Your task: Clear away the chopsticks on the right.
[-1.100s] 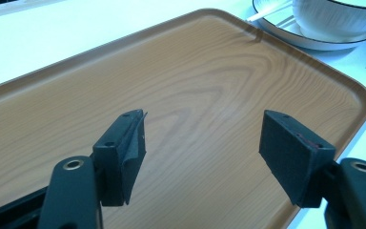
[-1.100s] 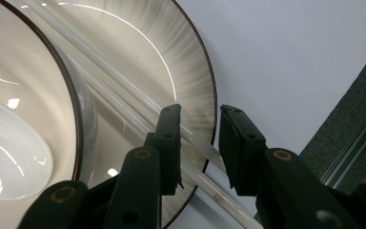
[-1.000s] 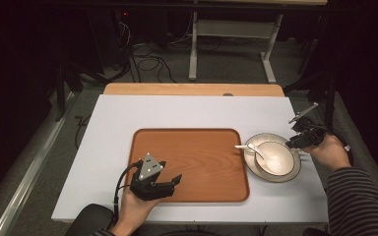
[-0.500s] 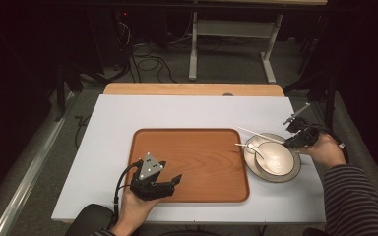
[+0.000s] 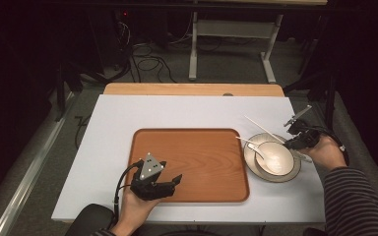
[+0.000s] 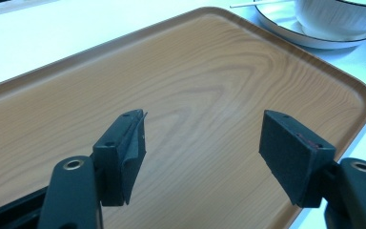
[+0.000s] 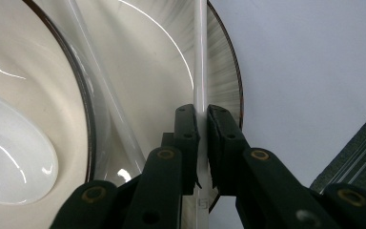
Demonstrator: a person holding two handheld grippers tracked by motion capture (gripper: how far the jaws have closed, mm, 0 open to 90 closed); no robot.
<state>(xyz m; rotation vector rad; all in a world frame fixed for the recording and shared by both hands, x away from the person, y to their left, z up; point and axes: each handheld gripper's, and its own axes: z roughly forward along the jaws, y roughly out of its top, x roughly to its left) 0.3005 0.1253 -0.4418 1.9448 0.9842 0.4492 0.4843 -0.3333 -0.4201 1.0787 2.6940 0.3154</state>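
Note:
A white chopstick (image 7: 200,57) lies over the rim of a pale plate (image 7: 221,81), and my right gripper (image 7: 203,119) is shut on it; its jaws have just been closing. From above, the chopstick (image 5: 263,129) runs from the right gripper (image 5: 291,143) out past the plate (image 5: 295,169) toward the back left. A second chopstick (image 7: 100,86) lies beside the bowl (image 7: 33,71), which holds a white spoon (image 7: 14,162). My left gripper (image 5: 173,181) stands open over the wooden tray (image 5: 197,152), jaws wide with nothing between them (image 6: 202,133).
The tray (image 6: 195,71) sits mid-table on a white tabletop (image 5: 187,110), with the plate (image 6: 286,28) and bowl (image 6: 338,14) just right of it. A wooden strip (image 5: 192,89) edges the table's far side; the right edge is near the right hand.
The right gripper's jaws have closed onto the white chopstick, whose far end now sticks out past the plate's back-left rim. The left gripper has kept still.

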